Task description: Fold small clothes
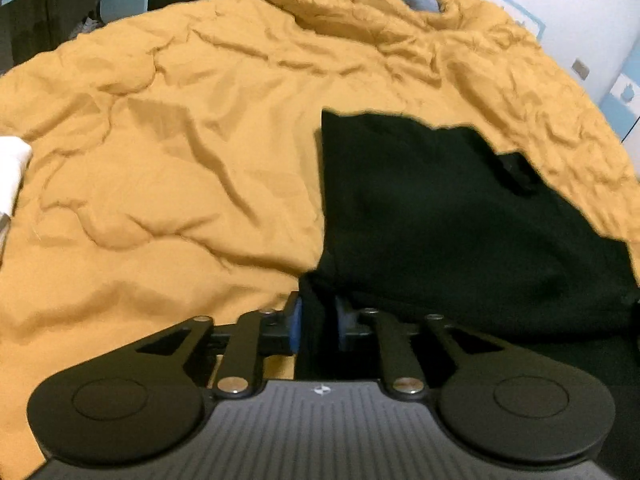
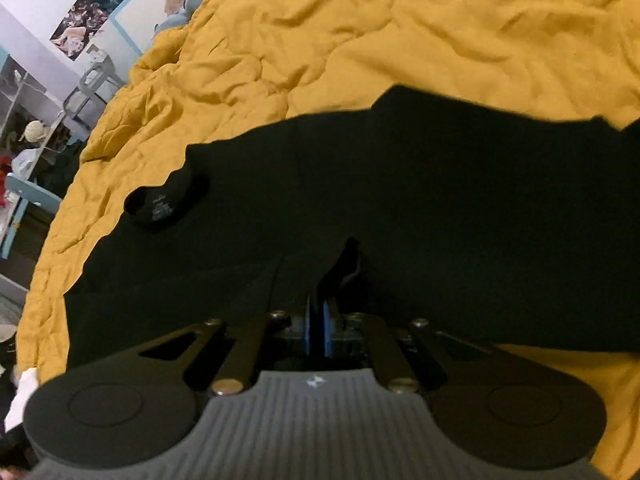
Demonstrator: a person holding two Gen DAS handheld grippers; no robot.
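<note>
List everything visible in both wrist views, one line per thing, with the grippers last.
black garment: one, black, spread on the quilt, near edge pinched by both grippers
neck label: one, black with pale print, at the garment's collar, left in the right wrist view
quilt: one, mustard yellow, wrinkled, covering the bed under the garment
stuffed toys: a few, blue and tan, at the far end of the bed
poster: one, multicoloured, on the pale wall
white cloth: one, white, left edge of the left wrist view
left gripper: one, black with blue pads, shut on the garment edge
right gripper: one, black with blue pads, shut on a garment fold
</note>
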